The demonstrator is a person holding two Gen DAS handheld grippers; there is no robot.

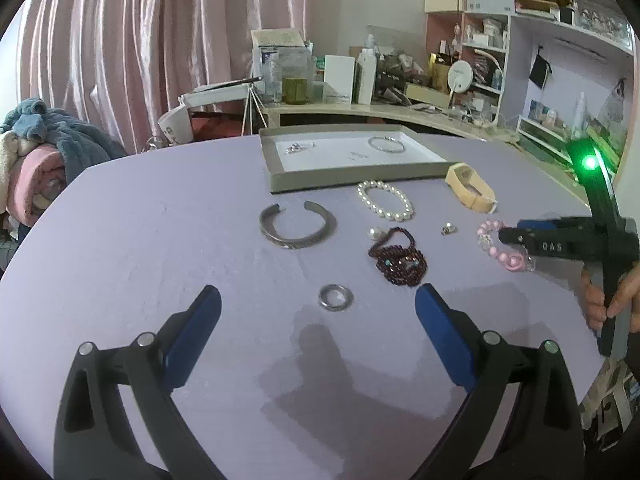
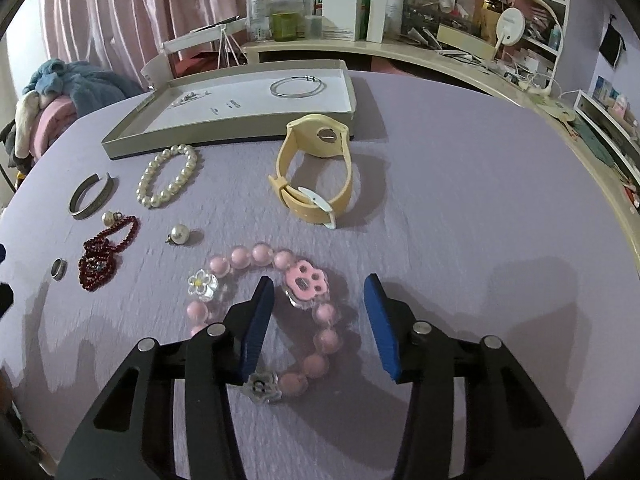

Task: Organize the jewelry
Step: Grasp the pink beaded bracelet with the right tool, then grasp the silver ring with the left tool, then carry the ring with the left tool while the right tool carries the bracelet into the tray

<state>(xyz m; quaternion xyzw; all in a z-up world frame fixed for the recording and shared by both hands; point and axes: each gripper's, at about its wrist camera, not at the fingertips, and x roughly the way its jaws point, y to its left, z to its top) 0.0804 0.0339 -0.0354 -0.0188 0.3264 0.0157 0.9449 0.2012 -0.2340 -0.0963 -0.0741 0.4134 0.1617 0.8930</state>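
- Pink bead bracelet lies low in the frame's centre on the lilac table; the right gripper straddles its paw charm, jaws wide.
- Left gripper gapes, nothing held, silver ring between its tips.

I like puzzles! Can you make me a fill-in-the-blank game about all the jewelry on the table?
1. The right gripper is open over the ____ bead bracelet.
2. The thin silver bangle lies inside the ____.
3. The yellow watch is buckled shut and rests on the table, outside the tray, near its ____ corner.
4. The small silver ring lies just ahead of the open ____ gripper.

Missing words: pink; tray; right; left
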